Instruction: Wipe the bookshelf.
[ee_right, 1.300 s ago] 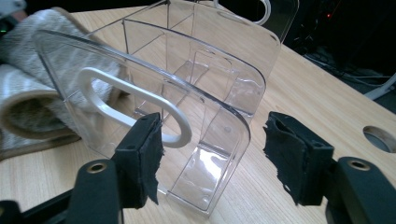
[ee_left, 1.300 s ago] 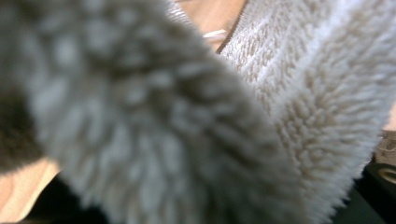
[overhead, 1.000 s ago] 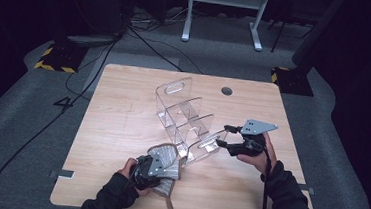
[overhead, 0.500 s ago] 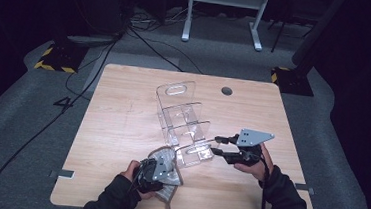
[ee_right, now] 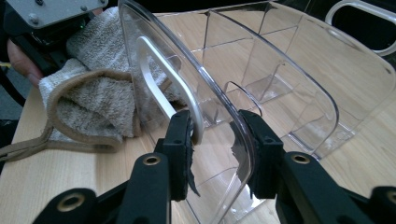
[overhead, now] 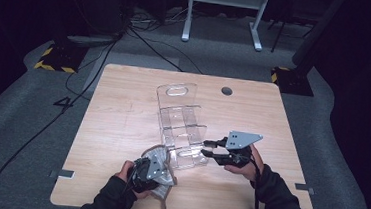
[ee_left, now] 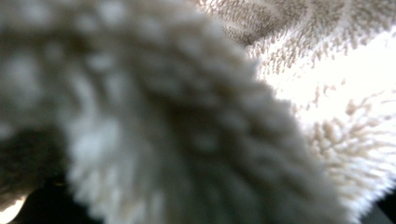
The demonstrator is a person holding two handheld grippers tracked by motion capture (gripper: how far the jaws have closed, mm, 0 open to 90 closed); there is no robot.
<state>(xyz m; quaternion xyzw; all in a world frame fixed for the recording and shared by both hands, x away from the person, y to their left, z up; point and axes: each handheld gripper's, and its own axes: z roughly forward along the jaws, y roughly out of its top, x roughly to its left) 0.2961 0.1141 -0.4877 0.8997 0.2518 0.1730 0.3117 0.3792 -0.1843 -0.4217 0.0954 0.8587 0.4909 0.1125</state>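
A clear plastic organizer [overhead: 181, 129] with several dividers and a handle slot lies on the wooden table [overhead: 123, 104]. My right gripper [overhead: 205, 149] reaches in from the right. Its jaws have just been closing, and its pads now sit on either side of the organizer's near end wall [ee_right: 219, 116], by the handle slot, touching it. My left gripper [overhead: 160, 165], at the organizer's front left corner, is shut on a beige terry towel [overhead: 165, 187]. The towel [ee_left: 187, 116] is bunched right against the left gripper's camera. In the right gripper view the towel [ee_right: 93, 107] lies behind the clear wall.
A round cable hole [overhead: 226, 90] sits near the table's far edge. The table's front edge is close under both forearms. Cables and a white stand's feet [overhead: 221, 34] lie on the grey floor beyond the table.
My right gripper has moved left and a little toward the front edge, and its jaws have narrowed onto the organizer's end wall. The left gripper and towel have barely shifted.
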